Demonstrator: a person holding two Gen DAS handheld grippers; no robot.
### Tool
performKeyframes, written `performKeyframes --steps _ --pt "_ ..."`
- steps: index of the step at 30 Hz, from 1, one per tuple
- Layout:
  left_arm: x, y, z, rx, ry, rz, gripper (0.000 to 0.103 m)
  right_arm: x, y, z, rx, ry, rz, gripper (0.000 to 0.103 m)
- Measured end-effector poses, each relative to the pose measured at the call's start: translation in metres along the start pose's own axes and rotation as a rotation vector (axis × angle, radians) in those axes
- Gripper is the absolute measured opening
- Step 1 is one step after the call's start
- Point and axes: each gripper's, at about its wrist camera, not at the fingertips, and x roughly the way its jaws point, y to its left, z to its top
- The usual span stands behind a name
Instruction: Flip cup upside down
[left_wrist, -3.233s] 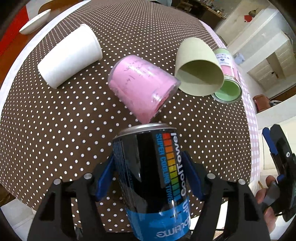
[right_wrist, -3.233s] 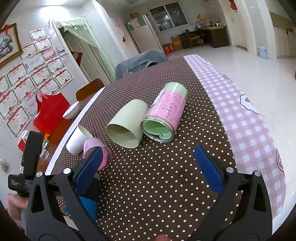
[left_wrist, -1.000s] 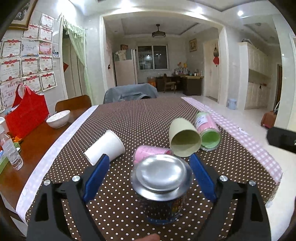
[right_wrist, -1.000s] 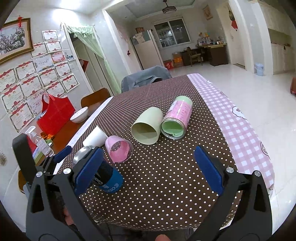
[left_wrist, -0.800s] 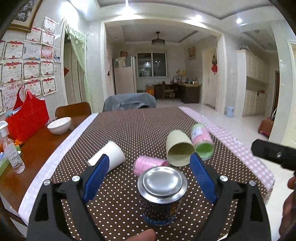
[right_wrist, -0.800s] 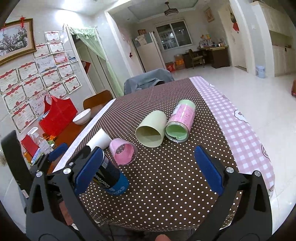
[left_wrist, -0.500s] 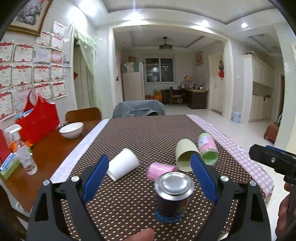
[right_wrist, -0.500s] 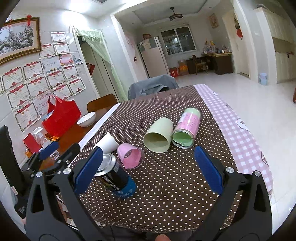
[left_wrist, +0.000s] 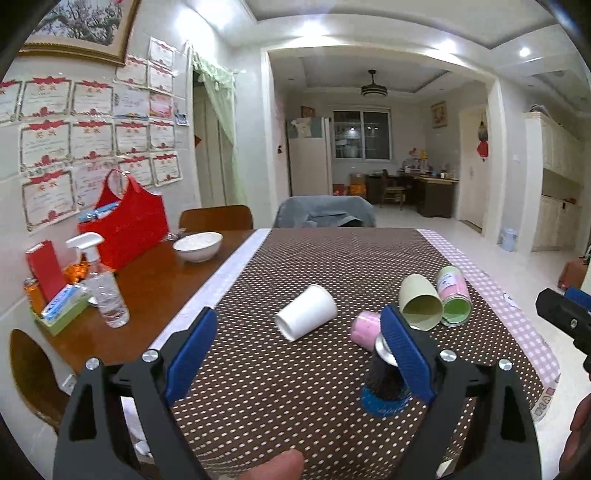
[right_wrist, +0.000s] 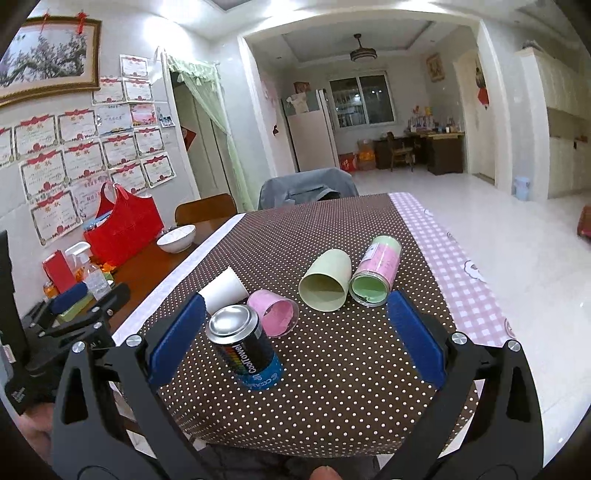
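Note:
A black and blue can-shaped cup (right_wrist: 246, 350) stands bottom-up near the front of the dotted brown tablecloth (right_wrist: 332, 236); in the left wrist view it (left_wrist: 384, 382) is partly hidden behind my right finger. My left gripper (left_wrist: 295, 350) is open and empty, pulled back above the table's front edge. My right gripper (right_wrist: 291, 341) is open and empty, also back from the table. A pink cup (right_wrist: 275, 312), a white paper cup (right_wrist: 223, 290), a pale green cup (right_wrist: 327, 284) and a pink-and-green tin (right_wrist: 375, 271) lie on their sides behind the can.
A white bowl (left_wrist: 197, 246), a red bag (left_wrist: 125, 229), a spray bottle (left_wrist: 103, 284) and small boxes sit on the bare wooden part at the left. A pink checked cloth (right_wrist: 454, 266) covers the right edge. A chair with a grey cover (right_wrist: 306, 190) stands at the far end.
My left gripper set the can down bottom-up, let go and drew back and left. My right gripper also drew back, open all along.

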Motion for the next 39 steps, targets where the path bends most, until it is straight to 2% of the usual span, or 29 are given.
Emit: performKeyframes --steps 5,13,18,39 --pt "-0.023 0.005 -0.004 0.020 -0.017 0.036 0.089 -0.010 0.016 -0.006 -0.044 -0.024 -0.037 0.097" --pt "-0.045 0.010 -0.008 0.014 -0.026 0.059 0.089 -0.017 0.030 -0.013 -0.073 -0.040 -0.045 0.097" --pt "-0.050 0.014 -0.011 -0.011 -0.019 0.059 0.089 -0.016 0.034 -0.018 -0.081 -0.035 -0.057 0.097" --pt "-0.054 0.005 -0.018 -0.005 -0.014 0.035 0.089 -0.020 0.037 -0.020 -0.091 -0.057 -0.078 0.097"
